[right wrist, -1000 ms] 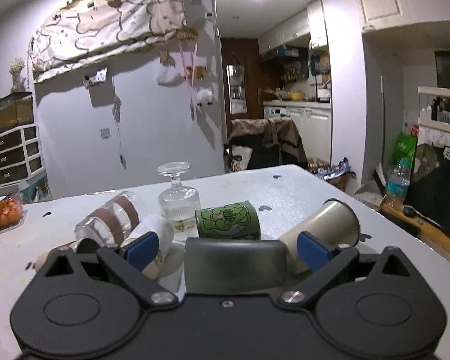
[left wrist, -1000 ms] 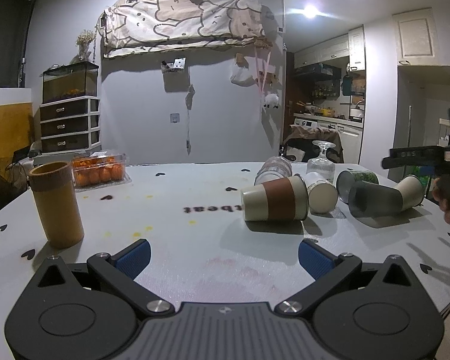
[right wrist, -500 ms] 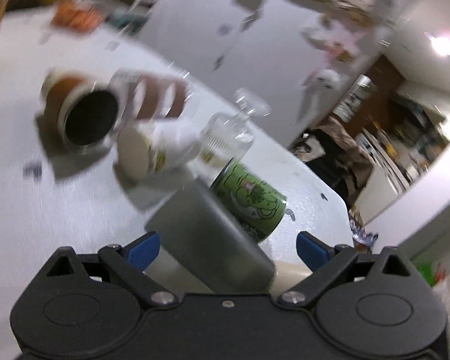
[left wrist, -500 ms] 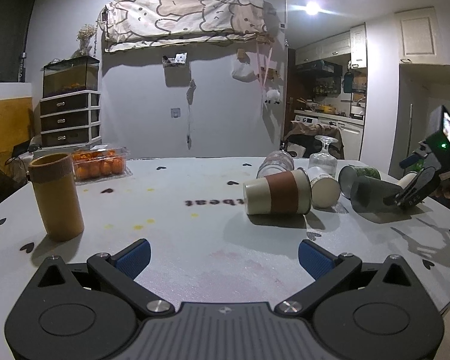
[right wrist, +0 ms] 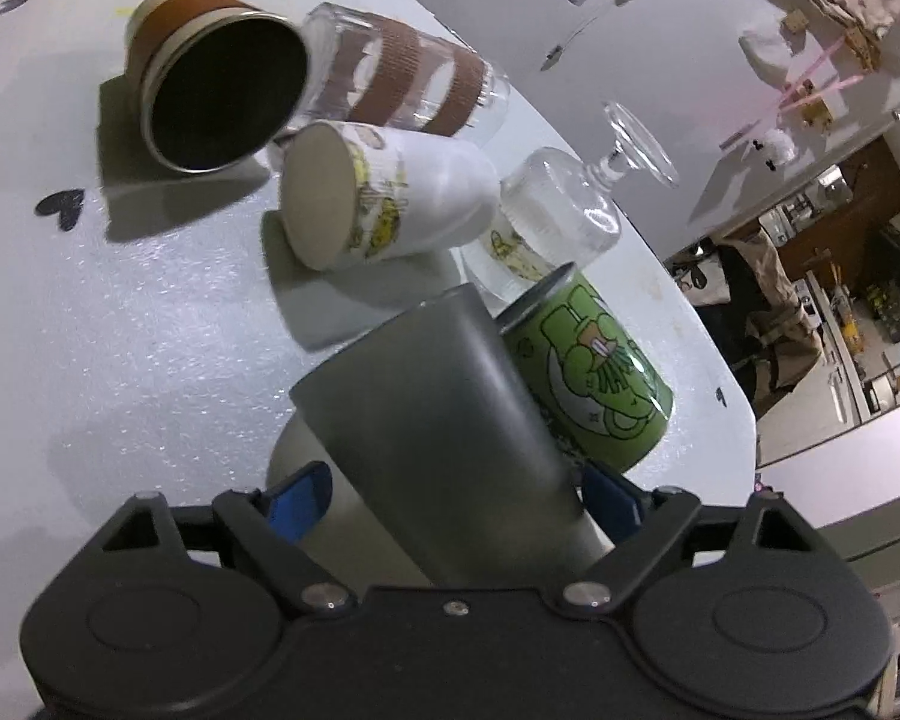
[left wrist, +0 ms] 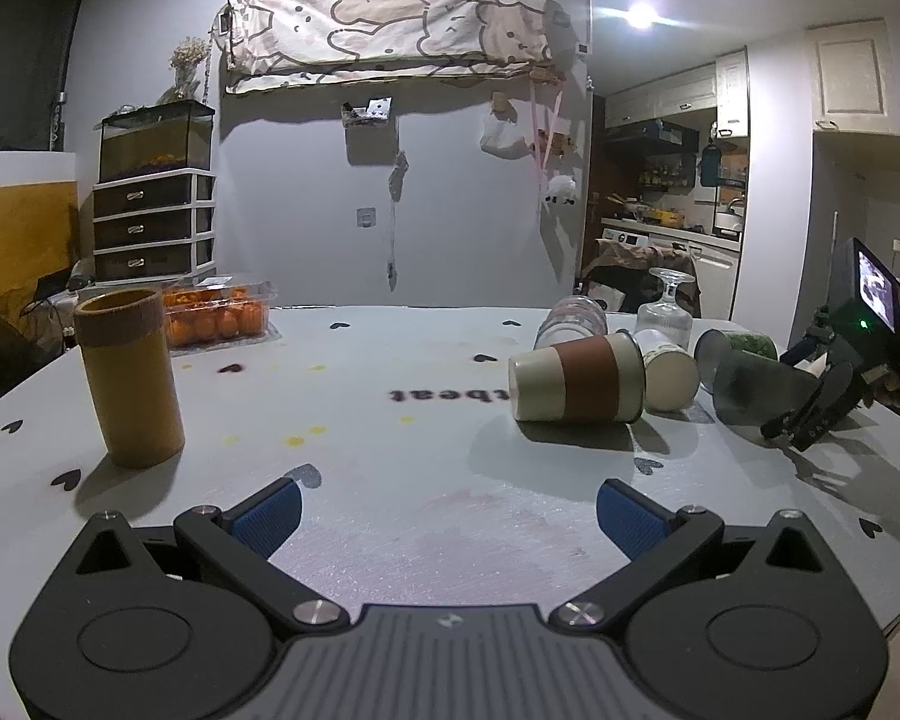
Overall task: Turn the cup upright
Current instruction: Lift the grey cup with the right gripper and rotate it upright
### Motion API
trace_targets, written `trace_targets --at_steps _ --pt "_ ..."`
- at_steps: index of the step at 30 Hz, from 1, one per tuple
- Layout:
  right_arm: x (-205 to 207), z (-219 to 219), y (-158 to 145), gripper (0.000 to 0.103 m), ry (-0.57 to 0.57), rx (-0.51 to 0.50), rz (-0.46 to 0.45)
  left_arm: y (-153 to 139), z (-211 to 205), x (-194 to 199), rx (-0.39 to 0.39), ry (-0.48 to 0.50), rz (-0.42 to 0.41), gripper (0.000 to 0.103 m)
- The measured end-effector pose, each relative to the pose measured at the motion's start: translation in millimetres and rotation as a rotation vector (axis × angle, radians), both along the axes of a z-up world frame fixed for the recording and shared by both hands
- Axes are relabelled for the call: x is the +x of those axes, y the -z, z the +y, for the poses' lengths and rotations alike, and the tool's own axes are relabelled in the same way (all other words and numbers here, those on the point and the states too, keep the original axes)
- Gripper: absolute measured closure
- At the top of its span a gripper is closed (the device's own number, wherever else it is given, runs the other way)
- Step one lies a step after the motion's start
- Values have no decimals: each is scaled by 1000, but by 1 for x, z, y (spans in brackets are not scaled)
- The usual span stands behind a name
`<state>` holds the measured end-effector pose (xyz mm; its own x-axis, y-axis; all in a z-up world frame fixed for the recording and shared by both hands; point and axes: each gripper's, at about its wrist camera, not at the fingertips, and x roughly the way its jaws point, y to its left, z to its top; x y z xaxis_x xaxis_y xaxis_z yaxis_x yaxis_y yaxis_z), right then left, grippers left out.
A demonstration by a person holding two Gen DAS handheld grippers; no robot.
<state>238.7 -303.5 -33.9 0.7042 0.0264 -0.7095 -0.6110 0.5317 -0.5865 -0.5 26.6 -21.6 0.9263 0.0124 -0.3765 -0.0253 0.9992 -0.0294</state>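
A dark grey cup [right wrist: 444, 420] lies between the blue pads of my right gripper [right wrist: 450, 489], its closed end pointing away from the camera. The pads sit close on both sides; whether they press on it is unclear. In the left wrist view the same grey cup [left wrist: 750, 387] lies tilted at the table's right, with the right gripper [left wrist: 810, 414] angled down behind it. My left gripper [left wrist: 447, 513] is open and empty, low over the near table.
Several cups lie on their sides: a brown-banded cup [left wrist: 576, 378], a white printed cup [right wrist: 390, 204], a green frog cup [right wrist: 594, 372], a banded glass [right wrist: 402, 78]. A wine glass [right wrist: 576, 204] stands inverted. An upright bamboo cup [left wrist: 129, 369] and an orange box [left wrist: 219, 315] stand left.
My right gripper has rolled and pitched downward around the grey cup, so its view now looks down on the table. The left gripper has stayed almost still.
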Motion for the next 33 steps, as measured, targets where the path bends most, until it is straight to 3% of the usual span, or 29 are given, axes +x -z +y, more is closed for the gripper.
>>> trace_targets --at_steps 4,8,14,18,22,27,33 --pt "-20 8 -5 37 -59 -12 59 1 -2 0 -4 8 3 0" --pt "-51 18 -12 37 -151 33 126 1 -3 0 -5 13 2 0" --pt "-102 42 -16 37 -239 117 132 0 -3 1 -5 18 1 0" --pt "-130 64 -16 37 -214 241 132 1 -4 0 -7 23 3 0" --pt "-147 92 -17 37 -89 372 155 0 -5 0 -10 24 2 0" --pt "-156 119 -22 37 -8 558 312 2 3 2 -26 -8 19 0" --pt "-176 146 -18 36 19 642 343 8 23 6 -64 -68 64 0"
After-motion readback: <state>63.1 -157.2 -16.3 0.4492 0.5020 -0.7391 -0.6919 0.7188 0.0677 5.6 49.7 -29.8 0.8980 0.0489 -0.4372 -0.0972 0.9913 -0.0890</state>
